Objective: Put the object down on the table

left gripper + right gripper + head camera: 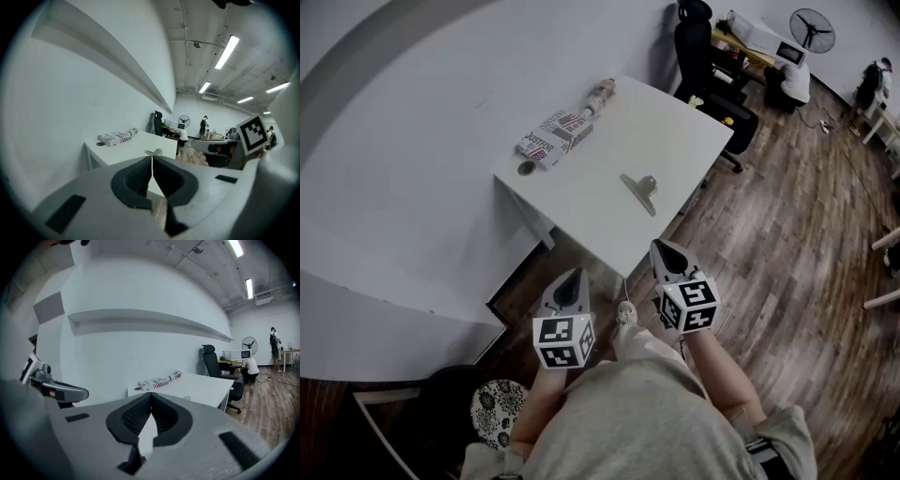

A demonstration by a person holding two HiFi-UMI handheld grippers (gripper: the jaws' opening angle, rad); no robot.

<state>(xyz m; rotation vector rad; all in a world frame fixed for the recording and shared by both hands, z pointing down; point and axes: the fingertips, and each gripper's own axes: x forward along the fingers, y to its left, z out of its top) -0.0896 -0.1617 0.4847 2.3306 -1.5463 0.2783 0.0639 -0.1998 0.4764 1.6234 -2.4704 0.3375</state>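
My left gripper (572, 277) hangs over the wooden floor (787, 225), short of the white table's (675, 141) near edge. Its jaws are pressed together with nothing between them, and the left gripper view shows the pads meeting in a thin line. On the table's far left side a printed box (553, 134) lies beside a small dark round thing (527, 168), with a bottle (599, 96) on its side at the box's far end. Toward the near right, well apart from these, the object (640, 190), which looks like a metal clip though it is too small to be sure, rests flat on the tabletop. My right gripper (664, 251) hovers just off the table's near corner, jaws closed and empty. A black office chair (703, 56) stands beyond the table.
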